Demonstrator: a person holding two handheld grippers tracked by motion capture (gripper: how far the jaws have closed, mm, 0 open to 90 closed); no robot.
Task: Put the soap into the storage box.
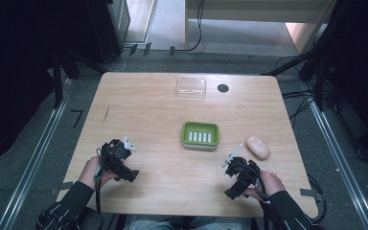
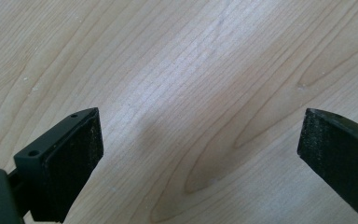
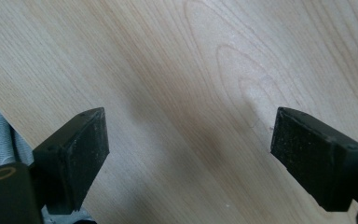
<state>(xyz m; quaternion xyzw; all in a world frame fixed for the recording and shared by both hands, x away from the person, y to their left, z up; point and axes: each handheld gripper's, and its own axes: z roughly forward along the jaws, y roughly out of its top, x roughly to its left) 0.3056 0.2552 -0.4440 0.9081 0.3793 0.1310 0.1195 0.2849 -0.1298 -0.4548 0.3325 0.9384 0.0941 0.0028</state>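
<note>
I take the green soap dish (image 1: 200, 134) as my landmark — the peach-coloured soap bar (image 1: 258, 147) lies just to its right, apart from it, long axis slanting away toward the near right. My right gripper (image 1: 233, 163) sits just short of the bar, jaws wide and empty; my left gripper (image 1: 122, 152), likewise gaping, is well off to the dish's left — so the right one reaches

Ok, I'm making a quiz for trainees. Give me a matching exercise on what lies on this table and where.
Things:
1. green soap dish
2. clear lid
3. soap bar
4. right gripper

Places:
A. far edge of the table
B. just left of the soap bar, jaws open
C. middle of the table
D. right of the dish

Pairs: 1-C, 2-A, 3-D, 4-B
</note>
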